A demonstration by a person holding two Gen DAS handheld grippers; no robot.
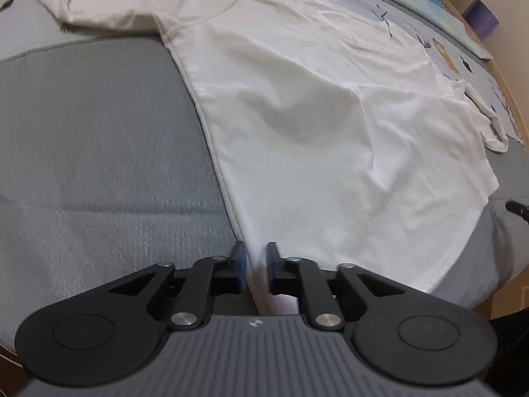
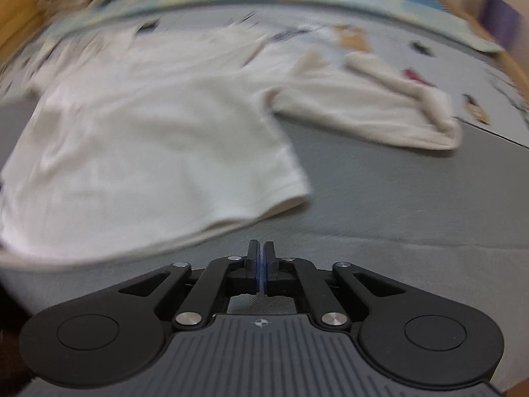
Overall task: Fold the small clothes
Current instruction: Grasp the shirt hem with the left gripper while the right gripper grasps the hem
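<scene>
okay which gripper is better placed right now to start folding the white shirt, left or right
Left. The left gripper already pinches the white cotton shirt at its bottom corner. The right gripper is shut on nothing, beside the hem.

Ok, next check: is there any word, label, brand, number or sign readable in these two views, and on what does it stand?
No readable words or numbers in either view.
Left gripper: small round crosshair mark on its grey body, a symbol only, no letters.
Right gripper: the same mark, no letters.
Sheet beyond the white shirt: small printed pictures, too blurred to show any text.
</scene>
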